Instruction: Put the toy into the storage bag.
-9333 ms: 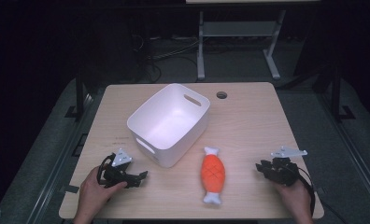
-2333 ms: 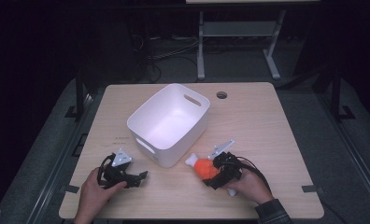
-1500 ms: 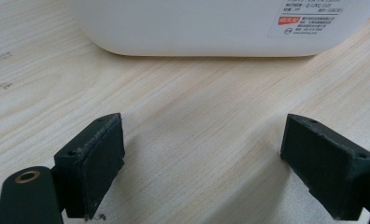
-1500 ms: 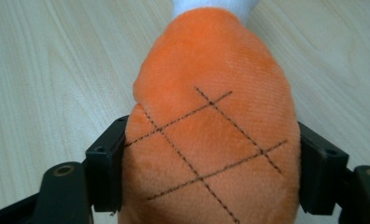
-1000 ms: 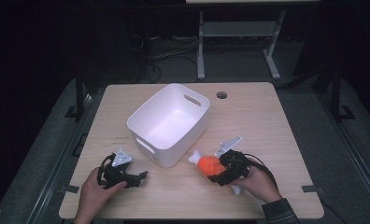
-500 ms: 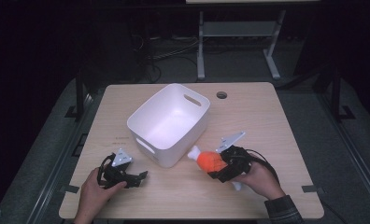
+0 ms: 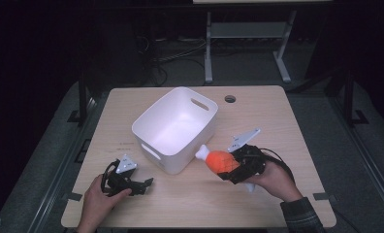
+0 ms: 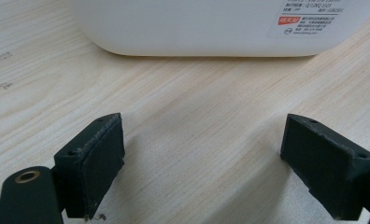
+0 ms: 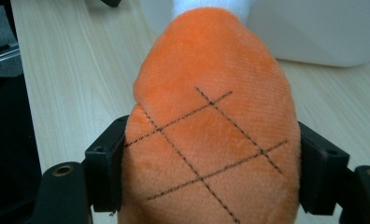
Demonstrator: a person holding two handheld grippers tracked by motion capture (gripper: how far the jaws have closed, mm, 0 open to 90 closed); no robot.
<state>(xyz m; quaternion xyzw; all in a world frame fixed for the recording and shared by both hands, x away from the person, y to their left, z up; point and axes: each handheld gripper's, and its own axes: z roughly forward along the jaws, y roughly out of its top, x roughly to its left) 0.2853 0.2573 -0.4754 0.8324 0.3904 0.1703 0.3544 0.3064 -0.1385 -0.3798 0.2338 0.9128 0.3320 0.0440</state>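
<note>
Right gripper (image 7: 229, 167) clamped an orange plush fish (image 7: 221, 161) across the middle of its body, both black pads pressed into the fabric, as seen close up in the right gripper view, where the stitched orange flank (image 9: 211, 126) bulged between the jaws. The toy was held clear of the wooden table (image 7: 287, 126), tilted, its long axis running from the white tail end under the person's right hand (image 7: 272, 177) up and away to the white tip (image 7: 202, 152) at the far end. That tip pointed at the near right corner of the white bin (image 7: 175, 128) and hung just beside its outer wall, not yet over the rim. The bin lay ahead and to the left of the gripper, open side up and with nothing inside; by this reading, the fish needed to rise above the rim and travel along its own axis into the opening.

The left gripper (image 7: 132, 182) rested on the table near the bin's near left corner, its jaws spread wide with only bare wood between them, the bin's wall (image 8: 211, 28) standing across the top of its own view. Of the two hands, the right was the one loaded and the closer to the bin's opening.
</note>
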